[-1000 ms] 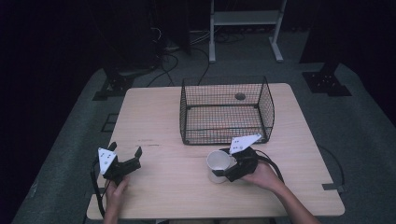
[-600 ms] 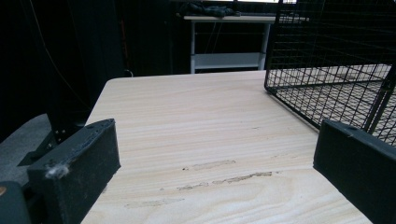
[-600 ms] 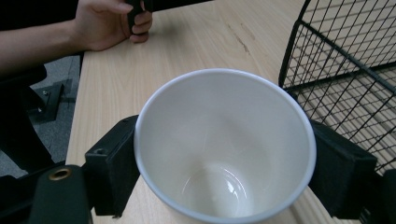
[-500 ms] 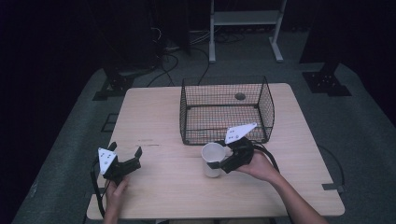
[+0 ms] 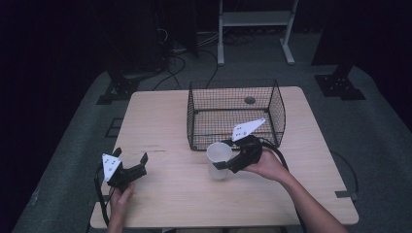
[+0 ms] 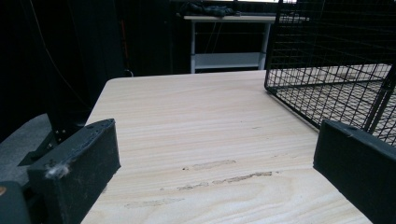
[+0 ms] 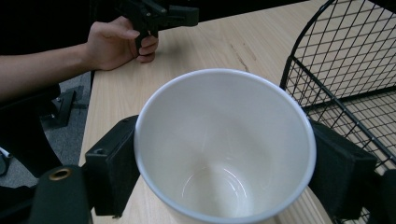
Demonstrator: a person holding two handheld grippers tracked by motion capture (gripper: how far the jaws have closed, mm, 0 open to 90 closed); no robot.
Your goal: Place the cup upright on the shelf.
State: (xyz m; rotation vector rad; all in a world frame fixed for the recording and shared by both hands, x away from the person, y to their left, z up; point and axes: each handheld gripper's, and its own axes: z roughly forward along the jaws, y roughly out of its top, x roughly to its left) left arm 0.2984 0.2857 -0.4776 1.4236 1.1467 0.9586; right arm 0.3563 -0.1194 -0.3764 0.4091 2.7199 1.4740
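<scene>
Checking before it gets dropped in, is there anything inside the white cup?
No, the right gripper view looks straight into the white cup and shows only its bare white bottom.

A wire basket (image 5: 235, 114) stands on the wooden table (image 5: 160, 111).

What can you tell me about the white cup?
The cup is plain white, smooth and shiny, like ceramic or plastic, with a round rim and no handle in sight. It is empty inside. It stands upright, tipped a little, near the front of the wire basket over the wooden table. The right gripper holds it, one black jaw pressed against each side. Whether its bottom touches the table is unclear.
</scene>
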